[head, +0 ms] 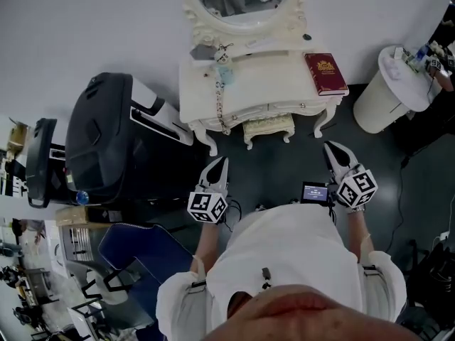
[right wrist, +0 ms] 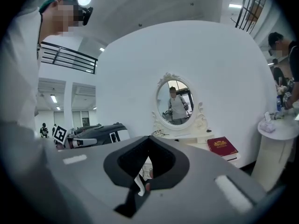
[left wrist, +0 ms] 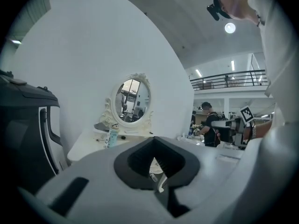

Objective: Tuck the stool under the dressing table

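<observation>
Now both closed tight, nothing held: L gripper [head: 221, 163] & R gripper [head: 332, 148]. Cream cushioned stool [head: 269, 126] sits under ornate white dressing table [head: 270, 77].

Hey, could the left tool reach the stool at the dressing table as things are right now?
Probably yes. The stool shows its front edge below the dressing table, and nothing stands between it and the left tool. That tool is shut, so it would need to open first.

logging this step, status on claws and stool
Left claw and right claw shut, empty. Cream cushioned stool under white ornate dressing table, front edge showing. Nothing between claws and stool.
</observation>
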`<move>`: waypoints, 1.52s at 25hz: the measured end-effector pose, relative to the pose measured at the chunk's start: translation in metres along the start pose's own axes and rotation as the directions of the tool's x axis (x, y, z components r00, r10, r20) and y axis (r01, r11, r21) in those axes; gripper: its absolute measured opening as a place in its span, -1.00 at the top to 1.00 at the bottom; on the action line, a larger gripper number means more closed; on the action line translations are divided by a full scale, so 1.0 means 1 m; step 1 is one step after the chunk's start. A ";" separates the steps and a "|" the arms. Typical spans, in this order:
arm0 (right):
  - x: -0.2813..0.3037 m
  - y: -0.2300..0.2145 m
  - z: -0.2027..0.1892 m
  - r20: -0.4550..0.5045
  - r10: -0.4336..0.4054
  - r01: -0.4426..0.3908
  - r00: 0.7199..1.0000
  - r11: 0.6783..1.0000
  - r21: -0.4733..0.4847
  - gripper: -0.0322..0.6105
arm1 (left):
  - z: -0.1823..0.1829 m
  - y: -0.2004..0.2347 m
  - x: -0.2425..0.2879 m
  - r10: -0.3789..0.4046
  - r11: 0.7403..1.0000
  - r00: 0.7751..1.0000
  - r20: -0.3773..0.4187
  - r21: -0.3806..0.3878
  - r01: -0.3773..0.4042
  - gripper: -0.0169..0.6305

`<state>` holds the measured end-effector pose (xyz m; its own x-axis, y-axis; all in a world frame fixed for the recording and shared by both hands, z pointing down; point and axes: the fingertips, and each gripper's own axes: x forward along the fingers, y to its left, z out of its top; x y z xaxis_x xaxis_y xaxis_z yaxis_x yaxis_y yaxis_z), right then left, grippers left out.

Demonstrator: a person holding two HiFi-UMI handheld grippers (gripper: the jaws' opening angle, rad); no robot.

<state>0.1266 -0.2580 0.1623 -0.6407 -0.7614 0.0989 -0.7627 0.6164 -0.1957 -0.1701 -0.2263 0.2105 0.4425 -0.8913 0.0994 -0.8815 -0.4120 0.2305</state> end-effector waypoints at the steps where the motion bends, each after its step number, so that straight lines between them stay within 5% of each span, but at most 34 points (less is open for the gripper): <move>1: -0.006 0.004 -0.002 -0.007 0.004 -0.004 1.000 1.000 -0.012 0.88 | -0.001 -0.007 -0.002 0.004 1.000 1.000 -0.003 -0.006 -0.004 0.92; 6: -0.033 0.006 -0.009 -0.038 0.029 -0.032 0.999 0.997 -0.068 0.88 | 0.002 -0.048 0.023 0.007 0.999 0.999 0.040 -0.032 -0.006 0.92; 15: -0.063 -0.011 0.017 0.088 0.109 -0.123 0.990 0.976 0.181 0.88 | 0.000 -0.160 0.058 -0.118 0.993 0.993 0.024 -0.014 0.119 0.92; 20: -0.065 -0.009 0.014 0.098 0.142 -0.158 0.985 0.971 0.181 0.88 | -0.015 -0.180 0.053 -0.126 0.989 0.992 0.026 -0.080 0.127 0.92; 38: -0.048 0.007 -0.004 0.034 0.229 -0.231 0.973 0.958 0.169 0.88 | -0.026 -0.194 0.051 -0.106 0.992 0.994 0.015 -0.062 0.106 0.92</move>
<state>0.1521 -0.2162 0.1606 -0.7949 -0.6065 0.0186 -0.5678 0.7327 -0.3752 0.0283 -0.1868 0.1958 0.5306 -0.8455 0.0598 -0.8176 -0.4920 0.2989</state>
